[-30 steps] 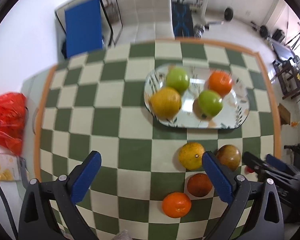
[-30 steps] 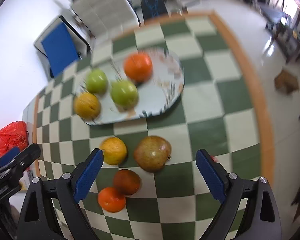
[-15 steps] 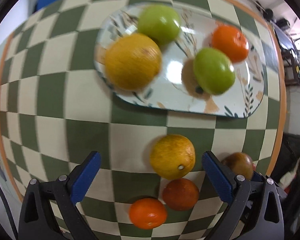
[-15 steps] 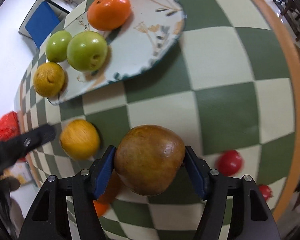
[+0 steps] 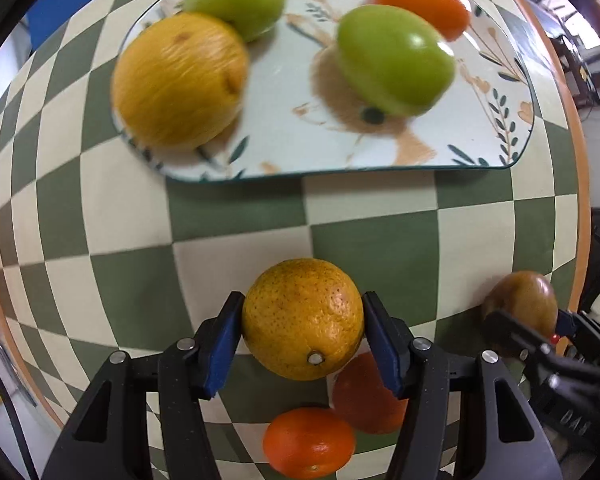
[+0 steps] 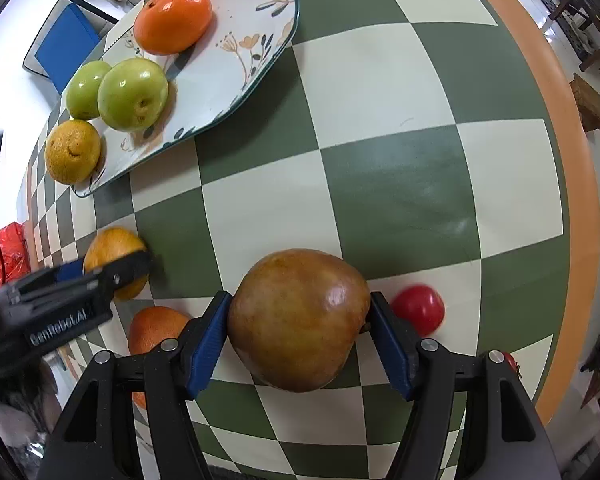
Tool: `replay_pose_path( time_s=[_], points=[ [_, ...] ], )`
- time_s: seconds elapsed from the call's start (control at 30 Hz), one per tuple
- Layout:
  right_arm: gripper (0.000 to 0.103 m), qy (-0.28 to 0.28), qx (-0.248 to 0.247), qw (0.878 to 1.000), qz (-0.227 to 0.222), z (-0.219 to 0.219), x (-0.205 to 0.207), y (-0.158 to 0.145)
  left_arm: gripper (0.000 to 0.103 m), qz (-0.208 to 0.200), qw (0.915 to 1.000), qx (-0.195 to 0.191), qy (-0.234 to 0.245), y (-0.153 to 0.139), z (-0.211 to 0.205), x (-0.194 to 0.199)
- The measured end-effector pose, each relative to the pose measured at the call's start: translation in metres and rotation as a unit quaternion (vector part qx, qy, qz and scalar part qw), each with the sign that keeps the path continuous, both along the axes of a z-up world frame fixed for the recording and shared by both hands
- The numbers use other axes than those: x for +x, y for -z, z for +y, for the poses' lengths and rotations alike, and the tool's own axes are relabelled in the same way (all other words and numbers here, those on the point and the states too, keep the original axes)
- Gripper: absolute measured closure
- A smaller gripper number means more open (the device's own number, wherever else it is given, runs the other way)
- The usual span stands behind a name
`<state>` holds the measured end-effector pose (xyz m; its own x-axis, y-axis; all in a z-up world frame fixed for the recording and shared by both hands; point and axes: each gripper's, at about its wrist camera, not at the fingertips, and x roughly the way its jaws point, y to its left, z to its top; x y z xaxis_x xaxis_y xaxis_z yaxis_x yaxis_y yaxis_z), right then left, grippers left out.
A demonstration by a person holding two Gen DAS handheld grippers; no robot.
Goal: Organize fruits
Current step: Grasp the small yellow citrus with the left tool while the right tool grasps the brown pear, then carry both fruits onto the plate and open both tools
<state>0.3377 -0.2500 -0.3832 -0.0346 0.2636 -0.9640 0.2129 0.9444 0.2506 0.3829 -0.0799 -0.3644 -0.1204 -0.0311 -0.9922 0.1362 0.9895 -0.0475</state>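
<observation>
Glossy glazed plate (image 5: 500,128), dimpled orange (image 5: 302,318), smooth shiny green apple (image 6: 133,94).

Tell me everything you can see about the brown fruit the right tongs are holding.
The brown fruit is large, roundish and smooth, golden-brown with a glossy highlight, tapering slightly toward one side. It sits clamped between the blue pads of the right tongs, above the checkered tablecloth; whether it touches the cloth is unclear. A small red fruit lies just beside it.
</observation>
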Motion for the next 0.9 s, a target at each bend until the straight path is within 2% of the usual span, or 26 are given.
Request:
replay_pose_path(
  time_s=[0.13, 0.2, 0.3, 0.4, 0.53, 0.63, 0.73, 0.83, 0.9],
  points=[
    [0.032, -0.006, -0.009, 1.000, 0.004, -0.004, 0.001, 0.002, 0.047, -0.003, 0.9998, -0.008, -0.020, 0.001, 0.010, -0.005],
    [0.037, -0.006, -0.006, 1.000, 0.001, -0.005, 0.003, 0.004, 0.047, -0.006, 0.9998, -0.006, -0.020, 0.002, 0.015, -0.006],
    [0.038, -0.007, -0.008, 1.000, -0.009, -0.007, 0.005, 0.000, 0.047, -0.019, 0.9997, -0.008, -0.016, -0.008, 0.013, -0.001],
    [0.038, -0.006, -0.003, 1.000, -0.019, -0.010, 0.005, -0.008, 0.047, -0.037, 0.9990, -0.021, -0.013, -0.028, 0.005, 0.003],
    [0.038, 0.030, 0.047, 0.998, -0.039, -0.027, 0.016, -0.033, 0.047, -0.063, 0.9954, -0.067, -0.025, -0.066, 0.000, 0.003],
    [0.038, 0.057, 0.084, 0.993, -0.062, -0.044, 0.034, -0.056, 0.047, -0.057, 0.9875, -0.131, -0.066, -0.085, -0.008, 0.019],
    [0.038, 0.073, 0.111, 0.988, -0.082, -0.058, 0.065, -0.073, 0.047, -0.017, 0.9715, -0.198, -0.130, -0.082, -0.012, 0.049],
    [0.038, 0.076, 0.125, 0.985, -0.091, -0.065, 0.102, -0.079, 0.047, 0.015, 0.9565, -0.226, -0.184, -0.067, -0.018, 0.064],
    [0.038, 0.074, 0.125, 0.985, -0.091, -0.067, 0.126, -0.075, 0.047, 0.027, 0.9505, -0.229, -0.208, -0.057, -0.024, 0.075]
  ],
)
